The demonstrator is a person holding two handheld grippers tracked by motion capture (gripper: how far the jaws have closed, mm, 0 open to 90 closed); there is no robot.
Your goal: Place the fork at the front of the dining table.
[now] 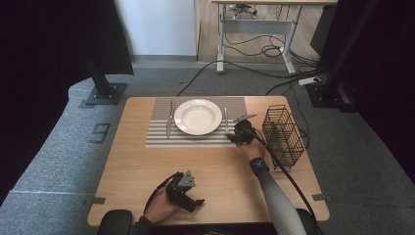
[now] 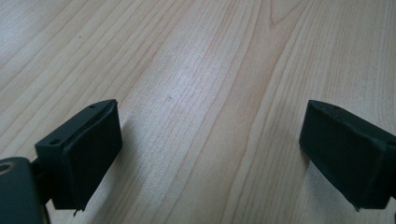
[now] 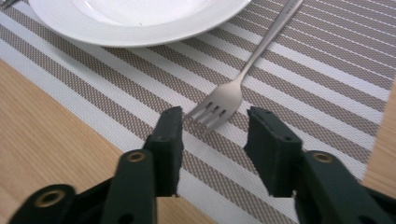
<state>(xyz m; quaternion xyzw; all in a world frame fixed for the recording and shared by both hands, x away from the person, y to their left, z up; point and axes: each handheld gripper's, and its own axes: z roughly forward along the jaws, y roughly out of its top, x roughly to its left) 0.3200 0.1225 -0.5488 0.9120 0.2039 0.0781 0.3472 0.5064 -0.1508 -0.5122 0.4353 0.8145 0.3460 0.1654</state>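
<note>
Wooden table point(image 1: 215, 166): right tool point(image 3: 214, 122) tilted down, parted around fork point(image 3: 247, 72) tines.

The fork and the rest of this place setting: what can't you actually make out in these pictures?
- Fork: right gripper view, handle end cut off by the top edge.
- Right gripper: high view, jaw tips too small and dark; fork tines beneath can't be read.
- Utensil left of the plate: high view, too small to tell its kind.
- Wire basket: high view, too small to tell its contents.
</note>
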